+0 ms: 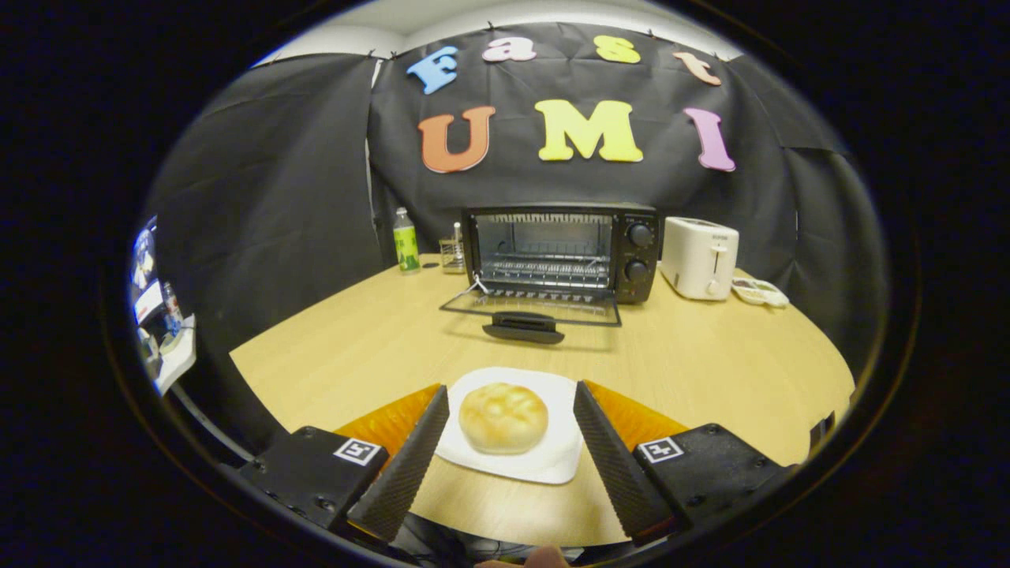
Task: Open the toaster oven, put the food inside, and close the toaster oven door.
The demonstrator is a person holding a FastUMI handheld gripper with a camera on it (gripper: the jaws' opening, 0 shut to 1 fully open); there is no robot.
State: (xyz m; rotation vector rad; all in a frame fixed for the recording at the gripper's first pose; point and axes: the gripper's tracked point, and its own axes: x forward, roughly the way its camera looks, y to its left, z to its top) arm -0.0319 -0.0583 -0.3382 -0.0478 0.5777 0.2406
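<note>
Both my jaws stand spread around the bun on its near plate, the toaster oven open far across the tabletop; an off-centre squeeze could roll it away.

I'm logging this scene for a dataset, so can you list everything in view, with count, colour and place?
bun: one, golden, on the plate between the fingers.
plate: one, white, on the table near the gripper.
toaster oven: one, black, door folded down open, beyond the plate.
toaster: one, white, right of the oven.
bottle: one, green label, left of the oven.
small rack: one, clear, between bottle and oven.
small dish: one, pale, right of the toaster.
table: one, light wood.
gripper: one, fingers open either side of the bun, not touching it.
</note>
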